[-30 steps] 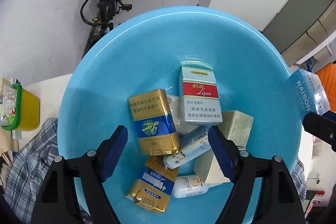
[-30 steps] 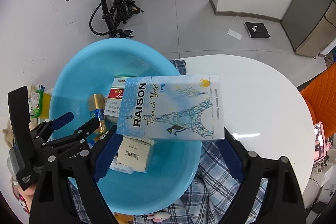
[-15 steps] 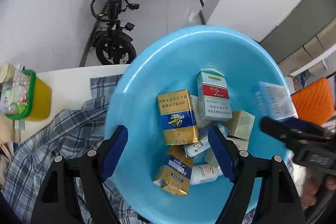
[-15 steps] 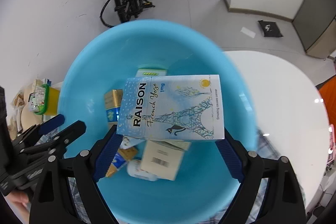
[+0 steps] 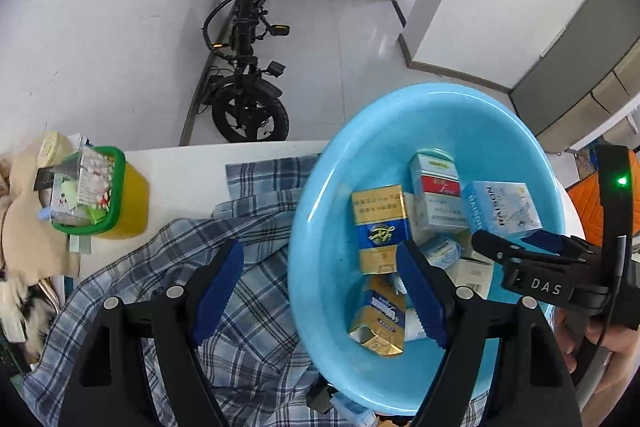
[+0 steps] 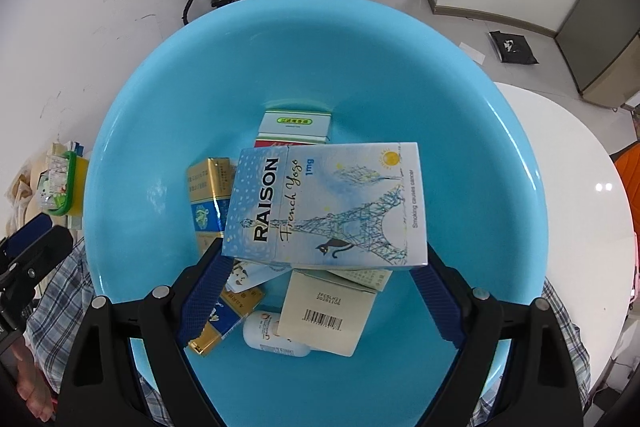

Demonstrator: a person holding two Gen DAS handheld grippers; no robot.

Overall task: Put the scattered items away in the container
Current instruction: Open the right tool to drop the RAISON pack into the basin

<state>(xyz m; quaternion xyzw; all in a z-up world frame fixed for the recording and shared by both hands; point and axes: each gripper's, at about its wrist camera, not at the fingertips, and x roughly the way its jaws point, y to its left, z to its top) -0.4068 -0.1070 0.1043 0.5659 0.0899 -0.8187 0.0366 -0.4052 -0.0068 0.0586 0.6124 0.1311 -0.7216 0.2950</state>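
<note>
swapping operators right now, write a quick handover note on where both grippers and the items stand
Right gripper: shut on the RAISON box, held over the blue basin, not yet released.
Left gripper: open and empty, at the basin's left rim above the plaid cloth.
Done: gold packs, a red-and-white pack, a beige carton and a small white bottle lie in the basin.
Left: drop the RAISON box in.

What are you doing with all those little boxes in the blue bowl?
A person is tidying small boxes into the blue basin. The right gripper holds the pale blue RAISON box over the basin, above the boxes already inside, not yet let go. The left gripper is open and empty, hanging over the checked cloth at the basin's edge.
</note>
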